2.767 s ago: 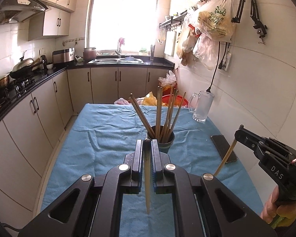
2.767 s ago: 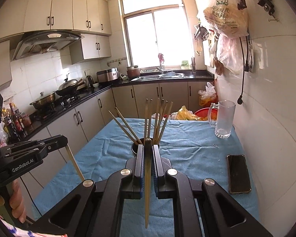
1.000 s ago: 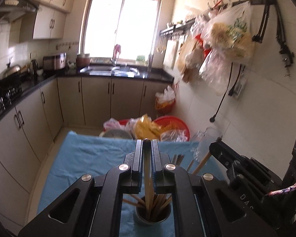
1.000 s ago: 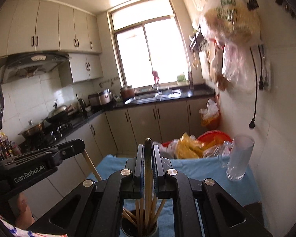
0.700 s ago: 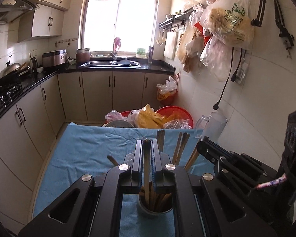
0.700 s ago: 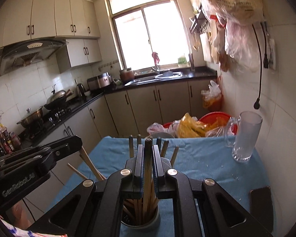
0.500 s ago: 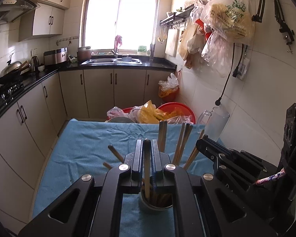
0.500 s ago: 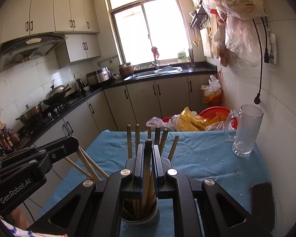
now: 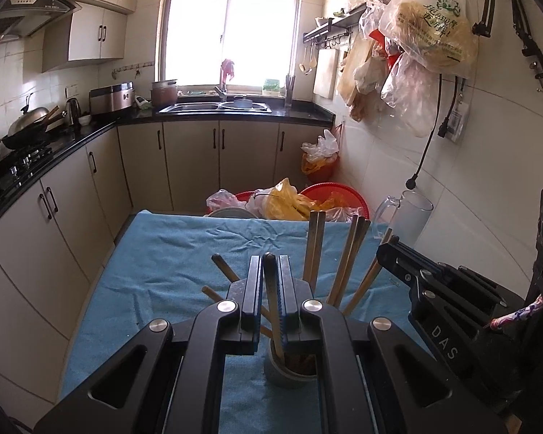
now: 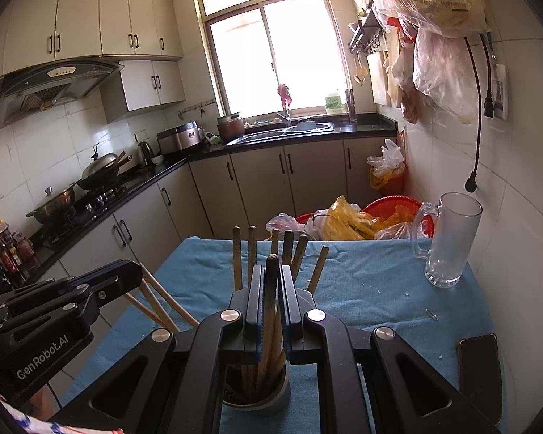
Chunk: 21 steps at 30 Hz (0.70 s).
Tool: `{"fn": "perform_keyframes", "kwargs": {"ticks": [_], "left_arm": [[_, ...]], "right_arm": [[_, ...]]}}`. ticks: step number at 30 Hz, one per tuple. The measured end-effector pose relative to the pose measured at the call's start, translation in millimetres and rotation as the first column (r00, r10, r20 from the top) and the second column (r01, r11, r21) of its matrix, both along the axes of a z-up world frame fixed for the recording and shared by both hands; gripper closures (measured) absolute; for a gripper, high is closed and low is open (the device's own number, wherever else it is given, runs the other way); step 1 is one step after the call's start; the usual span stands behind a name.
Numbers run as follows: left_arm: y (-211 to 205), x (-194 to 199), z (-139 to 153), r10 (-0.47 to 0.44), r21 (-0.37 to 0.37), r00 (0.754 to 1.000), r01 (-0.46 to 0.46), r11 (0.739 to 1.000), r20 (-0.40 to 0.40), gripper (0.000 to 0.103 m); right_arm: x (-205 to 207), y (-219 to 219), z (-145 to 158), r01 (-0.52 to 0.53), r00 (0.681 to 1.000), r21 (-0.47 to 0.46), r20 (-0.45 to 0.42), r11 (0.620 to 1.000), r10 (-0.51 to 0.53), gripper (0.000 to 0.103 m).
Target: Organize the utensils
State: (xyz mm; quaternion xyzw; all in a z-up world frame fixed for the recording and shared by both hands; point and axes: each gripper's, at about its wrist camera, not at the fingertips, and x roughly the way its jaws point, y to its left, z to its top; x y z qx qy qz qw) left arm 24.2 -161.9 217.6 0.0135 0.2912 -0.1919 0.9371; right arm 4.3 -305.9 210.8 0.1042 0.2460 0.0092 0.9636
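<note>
Left gripper [image 9: 270, 282], right gripper [image 10: 271, 285] each clenched on chopstick, tips inside cup [image 10: 257, 403]; release straight down, clear of standing sticks

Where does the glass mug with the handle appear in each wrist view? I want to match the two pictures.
Left wrist view: the glass mug stands at middle right, on the far right corner of the blue cloth, by the wall.
Right wrist view: the glass mug stands at right, larger and nearer.
Shared landmark: the red basin behind the table.

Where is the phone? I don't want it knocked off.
In the right wrist view the phone lies on the blue cloth at lower right, nearer the camera than the glass mug.
</note>
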Motion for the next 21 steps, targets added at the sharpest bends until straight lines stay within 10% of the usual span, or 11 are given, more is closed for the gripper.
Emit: {"fn": "perform_keyframes", "kwargs": {"ticks": [6, 21], "left_arm": [[10, -6, 3, 0.02, -0.009, 1.0, -0.02, 1.0, 0.009, 0.094], [45, -76, 39, 0.097, -0.013, 0.985, -0.096, 0.995, 0.145, 0.034]], "right_arm": [[-7, 0, 13, 0.014, 0.999, 0.005, 0.043, 1.0, -0.014, 0.068], [-62, 6, 49, 0.043, 0.993, -0.015, 0.108, 0.999, -0.042, 0.051]]}}
